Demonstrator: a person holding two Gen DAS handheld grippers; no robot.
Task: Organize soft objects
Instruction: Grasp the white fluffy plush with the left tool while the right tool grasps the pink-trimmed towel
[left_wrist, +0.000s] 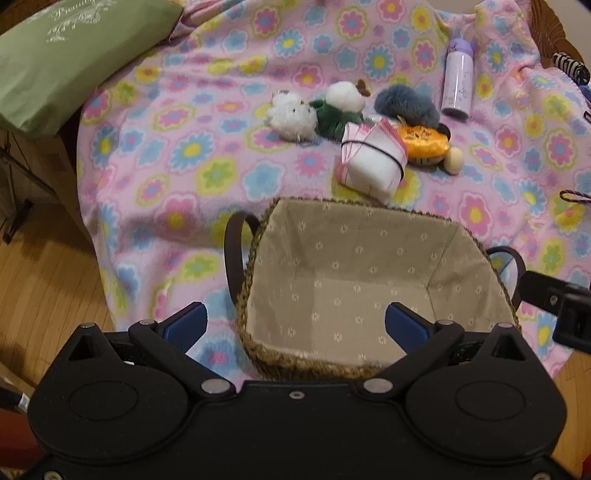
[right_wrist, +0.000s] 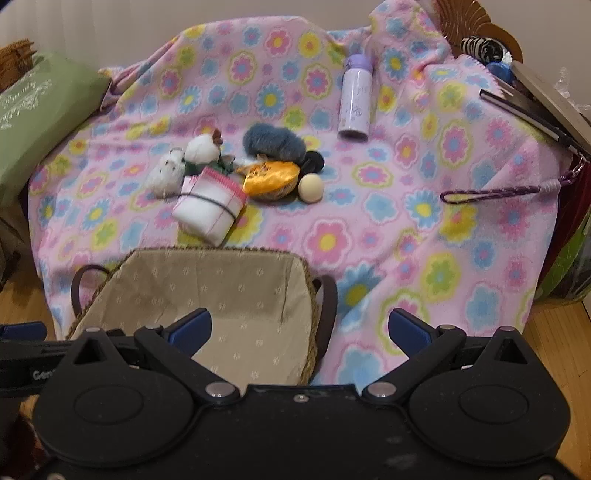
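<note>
Nothing is in the basket (left_wrist: 354, 280) yet, so your sorting looks barely begun. Your left gripper (left_wrist: 295, 325) hangs open and empty above the basket at lower centre; your right gripper (right_wrist: 301, 328) is open too, holding nothing, over the basket's right edge. The soft things sit in a cluster above the basket, mid-frame on the blanket (left_wrist: 155, 155): two white plushies (left_wrist: 291, 114), one blue puff (left_wrist: 406, 105), one orange pouch (left_wrist: 424, 142), one banded cloth bundle (left_wrist: 371, 160). One ball (left_wrist: 455, 159) and one bottle (left_wrist: 458, 79) lie near them.
</note>
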